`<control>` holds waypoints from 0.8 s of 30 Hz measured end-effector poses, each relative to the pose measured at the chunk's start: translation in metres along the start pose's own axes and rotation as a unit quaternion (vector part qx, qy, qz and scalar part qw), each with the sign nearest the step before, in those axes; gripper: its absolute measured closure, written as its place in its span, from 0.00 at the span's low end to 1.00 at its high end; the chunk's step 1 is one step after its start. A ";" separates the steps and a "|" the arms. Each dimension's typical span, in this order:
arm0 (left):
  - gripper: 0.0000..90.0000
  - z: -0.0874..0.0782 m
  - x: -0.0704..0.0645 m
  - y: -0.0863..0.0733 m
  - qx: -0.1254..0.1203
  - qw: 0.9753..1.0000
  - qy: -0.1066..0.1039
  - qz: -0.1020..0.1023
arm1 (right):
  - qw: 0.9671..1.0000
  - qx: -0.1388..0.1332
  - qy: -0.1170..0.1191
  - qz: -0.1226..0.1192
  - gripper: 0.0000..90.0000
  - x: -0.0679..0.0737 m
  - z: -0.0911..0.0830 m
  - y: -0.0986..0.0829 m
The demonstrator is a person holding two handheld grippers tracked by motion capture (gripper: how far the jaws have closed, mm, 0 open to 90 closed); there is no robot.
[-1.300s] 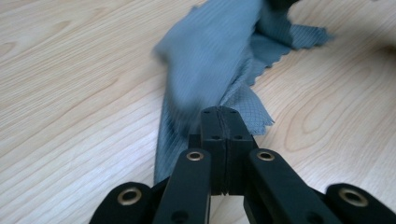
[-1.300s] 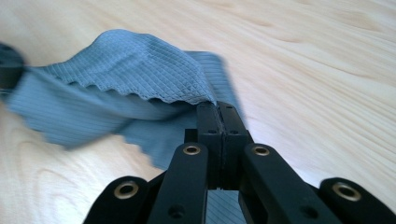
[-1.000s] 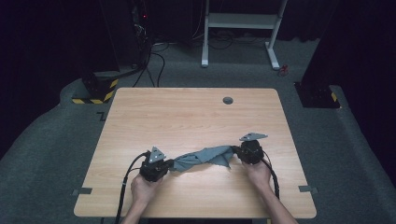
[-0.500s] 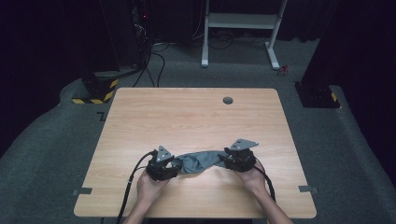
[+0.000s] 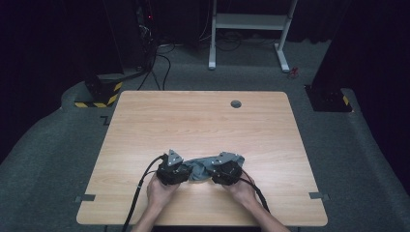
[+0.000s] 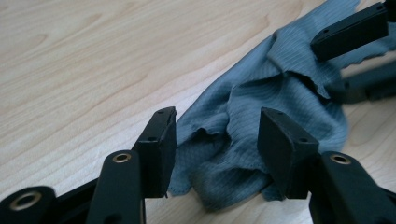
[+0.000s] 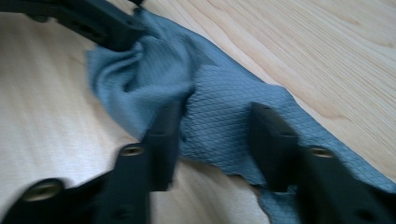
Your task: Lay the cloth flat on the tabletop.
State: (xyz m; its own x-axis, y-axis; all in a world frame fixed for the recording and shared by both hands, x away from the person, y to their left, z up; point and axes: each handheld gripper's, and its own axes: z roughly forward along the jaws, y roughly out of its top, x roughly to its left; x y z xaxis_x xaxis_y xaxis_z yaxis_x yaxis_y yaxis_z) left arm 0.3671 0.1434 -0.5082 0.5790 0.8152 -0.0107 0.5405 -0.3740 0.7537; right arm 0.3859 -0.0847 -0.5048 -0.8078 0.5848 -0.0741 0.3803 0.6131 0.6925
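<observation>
The cloth [image 5: 200, 166] is grey-blue, with a fine ribbed weave and rough, frayed edges. It lies bunched and wrinkled on the light wooden surface [image 5: 203, 121], near its front edge, as a narrow crumpled strip with many folds.

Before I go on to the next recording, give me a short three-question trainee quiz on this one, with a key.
1. True or false: the left gripper has its jaws spread apart, with the grey cloth lying between them.
2. Which of these is set into the table near its far edge? A) a red cup B) a small round dark hole cover C) a pair of scissors
3. Fill in: in the high view the cloth lies bunched between the left gripper and the ____ gripper.

Key
1. True
2. B
3. right; in its own view the right gripper also stands open over the cloth.
</observation>
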 end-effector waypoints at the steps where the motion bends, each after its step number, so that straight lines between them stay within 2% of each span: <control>1: 0.53 0.001 0.001 -0.002 0.002 1.000 0.002 0.003 | 1.000 0.005 -0.002 0.001 0.74 -0.002 0.001 0.000; 4: 0.53 0.003 0.001 -0.007 0.005 1.000 0.007 0.004 | 1.000 0.013 0.000 0.000 0.97 -0.007 0.002 0.000; 5: 0.53 0.004 0.001 -0.008 0.006 1.000 0.005 0.005 | 1.000 0.011 -0.002 -0.002 1.00 -0.008 0.001 0.000; 8: 0.52 0.006 0.002 -0.014 0.005 1.000 0.004 -0.002 | 1.000 0.012 0.003 0.000 1.00 -0.011 -0.003 0.003; 9: 0.51 0.006 0.003 -0.015 0.001 1.000 0.003 -0.005 | 1.000 0.006 0.009 -0.001 0.97 -0.011 -0.005 0.004; 10: 0.51 0.006 0.003 -0.016 -0.003 1.000 0.002 -0.011 | 1.000 0.002 0.013 -0.003 0.90 -0.010 -0.006 0.004; 12: 0.51 0.006 0.003 -0.017 -0.008 1.000 0.003 -0.012 | 1.000 -0.010 0.014 -0.011 0.75 -0.002 -0.007 0.003; 17: 0.49 0.006 0.003 -0.018 -0.009 1.000 0.008 -0.011 | 0.999 0.016 0.012 -0.025 0.64 0.006 0.006 0.002; 18: 0.49 0.006 0.003 -0.018 -0.009 1.000 0.008 -0.012 | 0.999 0.019 0.010 -0.026 0.65 0.006 0.008 0.002; 19: 0.49 0.007 0.002 -0.018 -0.009 1.000 0.008 -0.013 | 0.999 0.022 0.006 -0.026 0.70 0.006 0.010 0.001; 21: 0.48 0.007 0.002 -0.018 -0.009 1.000 0.009 -0.014 | 0.999 0.025 -0.002 -0.025 0.90 0.004 0.010 0.002; 23: 0.48 0.007 0.002 -0.018 -0.009 1.000 0.008 -0.014 | 0.999 0.029 -0.006 -0.024 0.97 0.001 0.009 0.004; 24: 0.48 0.007 0.002 -0.018 -0.009 1.000 0.007 -0.014 | 0.999 0.029 -0.001 -0.023 0.98 -0.001 0.009 0.005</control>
State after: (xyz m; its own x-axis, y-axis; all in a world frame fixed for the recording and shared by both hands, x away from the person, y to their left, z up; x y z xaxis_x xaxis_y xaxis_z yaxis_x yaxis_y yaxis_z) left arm 0.3626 0.1493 -0.5263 0.5550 0.8315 -0.0226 0.5452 -0.3431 0.7649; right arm 0.3923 -0.0779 -0.5077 -0.8239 0.5568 -0.1057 0.3691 0.6687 0.6454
